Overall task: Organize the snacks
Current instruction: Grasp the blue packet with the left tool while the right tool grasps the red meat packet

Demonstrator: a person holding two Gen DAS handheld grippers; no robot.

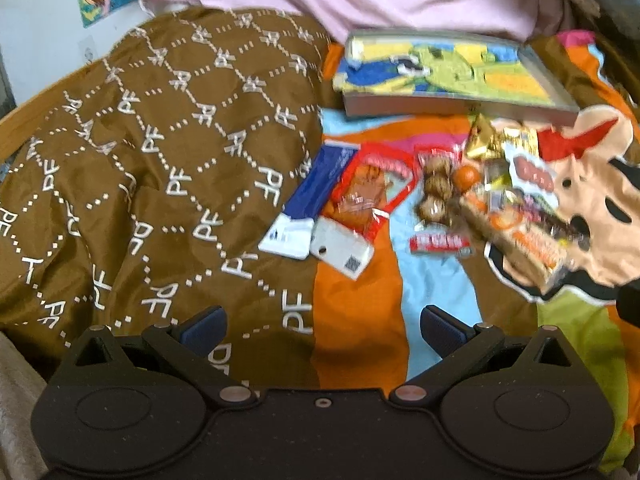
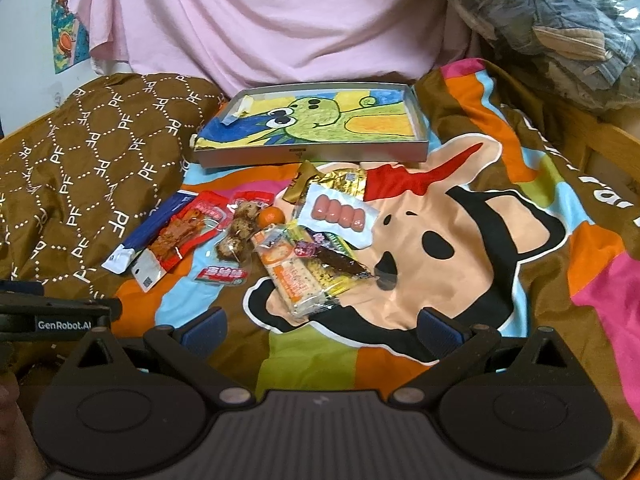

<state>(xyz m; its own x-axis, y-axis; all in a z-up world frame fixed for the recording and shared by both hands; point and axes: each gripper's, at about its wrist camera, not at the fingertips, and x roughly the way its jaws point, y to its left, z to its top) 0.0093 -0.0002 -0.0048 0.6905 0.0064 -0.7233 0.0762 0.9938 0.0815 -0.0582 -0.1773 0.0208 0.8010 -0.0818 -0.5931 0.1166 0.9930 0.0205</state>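
Snack packets (image 2: 280,236) heaped on a cartoon bedspread (image 2: 480,240), just in front of a shallow tray (image 2: 420,132) lined with a dinosaur drawing, brown quilt (image 2: 100,152) to the left, left gripper (image 1: 322,322) and right gripper (image 2: 320,324) both hovering with fingers spread apart, grasping nothing

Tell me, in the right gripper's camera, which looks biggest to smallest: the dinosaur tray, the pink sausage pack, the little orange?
1. Dinosaur tray, by far the biggest.
2. Pink sausage pack.
3. Little orange, the smallest.
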